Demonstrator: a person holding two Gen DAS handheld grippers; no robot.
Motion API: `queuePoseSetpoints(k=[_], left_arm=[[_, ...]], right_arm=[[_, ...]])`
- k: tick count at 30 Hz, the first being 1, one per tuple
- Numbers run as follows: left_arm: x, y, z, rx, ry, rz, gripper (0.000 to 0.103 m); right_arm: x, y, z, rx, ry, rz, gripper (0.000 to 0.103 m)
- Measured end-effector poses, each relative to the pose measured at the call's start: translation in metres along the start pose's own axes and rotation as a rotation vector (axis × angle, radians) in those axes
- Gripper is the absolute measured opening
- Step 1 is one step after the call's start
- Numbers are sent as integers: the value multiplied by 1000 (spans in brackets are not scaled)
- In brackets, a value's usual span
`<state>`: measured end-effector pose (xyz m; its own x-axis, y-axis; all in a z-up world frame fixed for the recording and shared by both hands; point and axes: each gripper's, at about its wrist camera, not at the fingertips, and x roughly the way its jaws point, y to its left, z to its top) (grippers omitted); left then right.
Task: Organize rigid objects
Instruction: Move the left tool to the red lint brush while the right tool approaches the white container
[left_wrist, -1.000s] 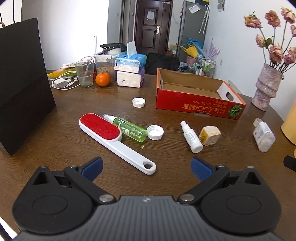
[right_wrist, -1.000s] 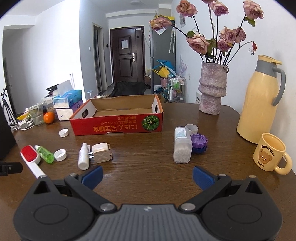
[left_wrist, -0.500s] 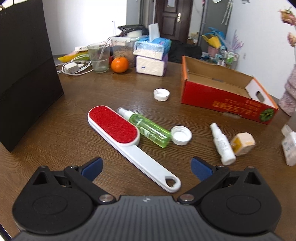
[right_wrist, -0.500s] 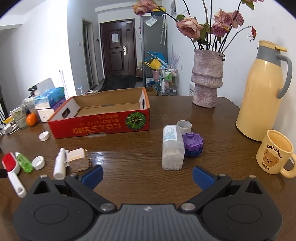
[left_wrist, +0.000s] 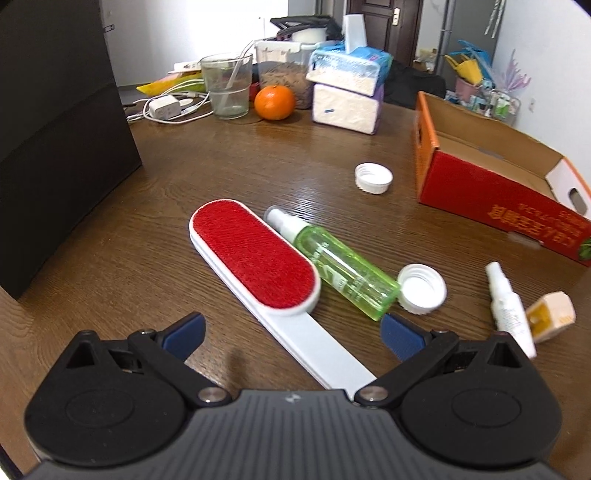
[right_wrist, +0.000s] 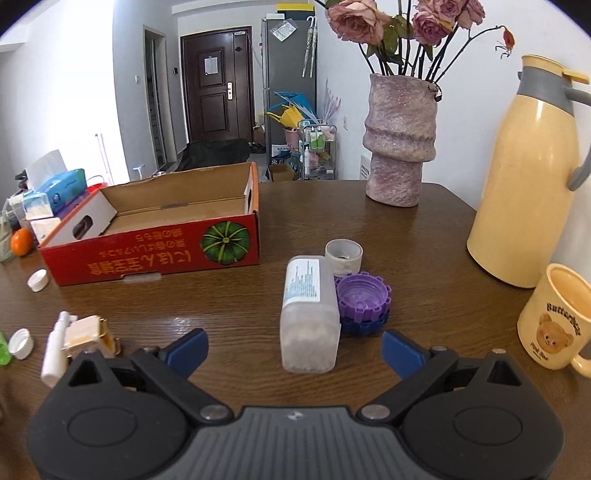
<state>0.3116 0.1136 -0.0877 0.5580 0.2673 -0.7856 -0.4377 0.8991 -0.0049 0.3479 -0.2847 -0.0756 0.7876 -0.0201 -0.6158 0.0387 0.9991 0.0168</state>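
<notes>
The left tongs (left_wrist: 291, 332) hang released over the white handle of the lint brush (left_wrist: 255, 258), which lies flat on the counter (left_wrist: 147, 258) touching the green spray bottle (left_wrist: 332, 262); a clean pick likely means clamping the handle alone, clear of that bottle. The right tongs (right_wrist: 293, 349), tilted down, are closing with nothing pressed yet, the frosted container (right_wrist: 310, 314) lying between the 2 pads beside the purple cap (right_wrist: 362, 295).
</notes>
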Motion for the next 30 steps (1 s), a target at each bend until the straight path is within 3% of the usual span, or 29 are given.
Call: queuePoseSetpoints(k=[22,26,30], left_arm=[[47,8,11,-115,35,123,103],[52,7,11,-130,17,136,103],[53,7,11,-130,-2,141,103]], right_arm=[[55,-6,16,-42,-78,-33,86],[58,-3,15,-50,-87,-34,62],[60,0,13,-57,-83,-44,46]])
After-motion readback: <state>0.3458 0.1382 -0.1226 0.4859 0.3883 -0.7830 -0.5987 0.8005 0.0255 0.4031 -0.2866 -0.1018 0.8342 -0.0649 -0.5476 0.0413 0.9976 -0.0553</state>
